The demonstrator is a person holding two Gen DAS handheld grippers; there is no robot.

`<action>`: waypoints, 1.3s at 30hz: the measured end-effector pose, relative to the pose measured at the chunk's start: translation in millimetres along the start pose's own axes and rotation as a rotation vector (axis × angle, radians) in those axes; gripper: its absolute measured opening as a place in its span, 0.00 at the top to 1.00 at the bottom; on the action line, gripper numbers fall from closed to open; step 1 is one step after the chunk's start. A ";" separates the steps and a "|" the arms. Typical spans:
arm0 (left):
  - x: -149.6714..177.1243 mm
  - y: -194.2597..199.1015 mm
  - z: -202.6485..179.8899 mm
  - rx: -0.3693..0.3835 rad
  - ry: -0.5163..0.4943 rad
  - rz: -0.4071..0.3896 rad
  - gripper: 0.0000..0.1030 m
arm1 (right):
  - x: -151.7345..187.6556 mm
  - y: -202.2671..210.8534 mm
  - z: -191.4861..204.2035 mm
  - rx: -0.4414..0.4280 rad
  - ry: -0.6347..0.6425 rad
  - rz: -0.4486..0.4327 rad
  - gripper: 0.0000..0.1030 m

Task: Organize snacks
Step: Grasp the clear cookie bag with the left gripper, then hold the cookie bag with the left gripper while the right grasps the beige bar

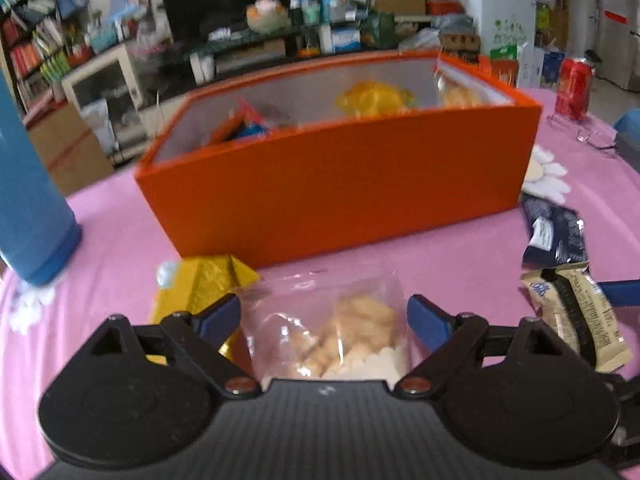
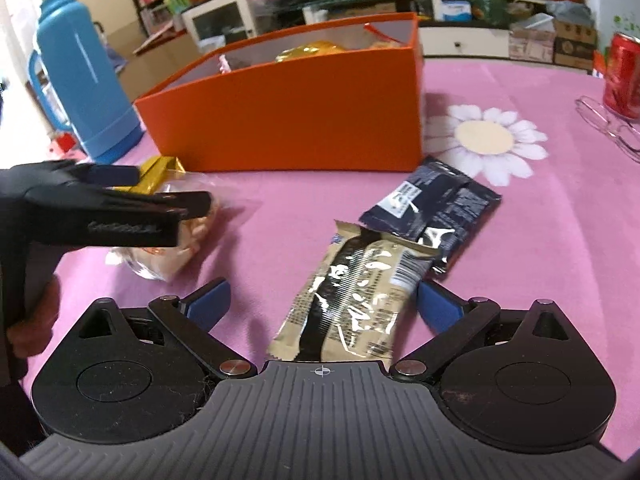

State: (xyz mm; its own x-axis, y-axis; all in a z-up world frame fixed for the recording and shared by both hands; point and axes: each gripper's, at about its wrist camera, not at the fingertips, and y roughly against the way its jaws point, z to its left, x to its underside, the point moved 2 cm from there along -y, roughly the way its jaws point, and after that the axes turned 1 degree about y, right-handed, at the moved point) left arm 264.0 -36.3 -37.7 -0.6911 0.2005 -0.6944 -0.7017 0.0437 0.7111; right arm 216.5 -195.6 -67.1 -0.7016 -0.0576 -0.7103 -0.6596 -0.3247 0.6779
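1. The landmark is the open orange rectangular cardboard box standing on the pink flower-print tablecloth; it already holds a few wrapped snacks, among them a yellow packet. Four snacks lie on the cloth in front of its near wall.
2. The left gripper hangs over the clear plastic bag of pale biscuits, which lies just in front of the box. Its blue-padded fingers stand wide, one on each side of the bag, and do not seem to press it.
3. To grip well, I would lower until the pads bracket the lumpy middle of the bag, not the thin empty film at its top, which would likely slip out.
4. Close gently: the biscuits look brittle and would probably crumble under a hard squeeze.
5. Keep the left pad off the crinkled gold foil packet, which lies touching or just beside the bag, towards the box's left end.
6. The right gripper also stands wide, with the beige and black foil snack bar lying on the cloth in front of the box's right end, between the fingers and apparently ungripped.
7. That bar's far end overlaps the dark navy foil sachet, so I would lift it straight up to avoid dragging the sachet.
8. Raise each snack clear of the box's near wall before moving over the opening.
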 end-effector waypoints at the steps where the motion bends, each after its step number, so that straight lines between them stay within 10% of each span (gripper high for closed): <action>1: 3.0 -3.3 0.7 0.001 0.008 0.015 0.19 | -0.1 -2.3 1.1 0.004 0.008 0.004 0.18; 18: 96.9 79.1 -25.1 -0.075 0.018 -0.006 0.17 | 21.0 12.8 16.5 -0.051 0.135 0.046 0.18; 28: 108.4 94.6 8.3 -0.037 0.192 0.027 0.12 | 14.6 36.3 -6.1 -0.071 0.086 -0.087 0.16; 39: 115.4 83.0 8.7 -0.034 0.218 0.041 0.09 | 9.9 9.4 6.0 -0.025 0.008 0.025 0.15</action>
State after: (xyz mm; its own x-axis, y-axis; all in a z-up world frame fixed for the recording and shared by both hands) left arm 127.5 -1.0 -57.8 -0.7376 -0.0154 -0.6751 -0.6752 0.0064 0.7376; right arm 201.7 -193.6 -66.6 -0.7157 -0.0741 -0.6945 -0.6346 -0.3461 0.6910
